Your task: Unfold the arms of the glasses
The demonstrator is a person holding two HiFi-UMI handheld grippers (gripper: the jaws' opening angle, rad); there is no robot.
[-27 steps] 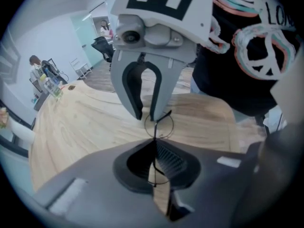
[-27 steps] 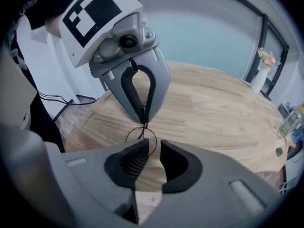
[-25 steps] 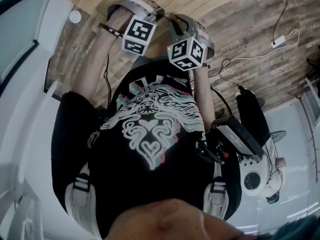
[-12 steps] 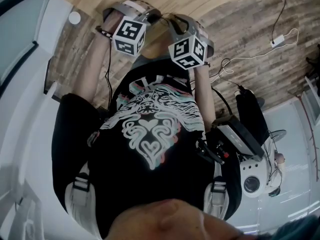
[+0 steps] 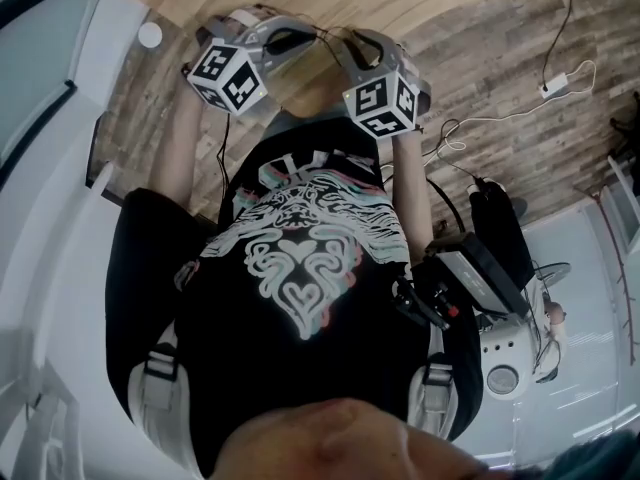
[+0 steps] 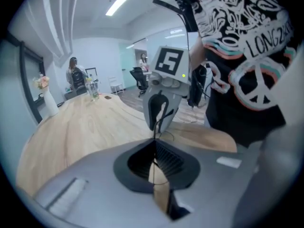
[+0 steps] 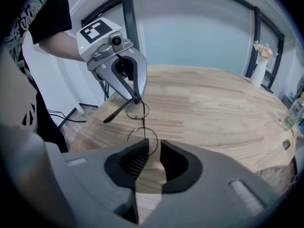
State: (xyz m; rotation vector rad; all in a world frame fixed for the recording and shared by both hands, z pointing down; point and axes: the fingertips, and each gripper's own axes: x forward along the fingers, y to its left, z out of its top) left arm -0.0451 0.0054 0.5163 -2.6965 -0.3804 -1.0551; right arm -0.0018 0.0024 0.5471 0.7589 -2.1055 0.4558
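Thin round wire-rimmed glasses [image 7: 138, 110] hang in the air over the wooden table [image 7: 213, 108], held between both grippers. My left gripper [image 7: 137, 100] pinches the frame's far end, its jaws closing the last bit on the wire. One dark arm [image 7: 116, 112] of the glasses sticks out down to the left from there. The near lens rim runs into my right gripper [image 7: 152, 148], whose jaws are shut on it. In the left gripper view the wire [image 6: 159, 120] runs from my left gripper [image 6: 154, 148] to the right gripper [image 6: 156, 127]. The head view shows both marker cubes close together; the glasses are hidden there.
A white vase with flowers [image 7: 260, 68] and a bottle [image 7: 292, 113] stand at the table's far right. People sit in the distance [image 6: 75, 75]. Below, the plank floor carries cables and a white adapter [image 5: 557, 81]. My own torso is close behind the grippers.
In the head view my left gripper's cube has shifted left and rolled over. The right gripper has stayed put.
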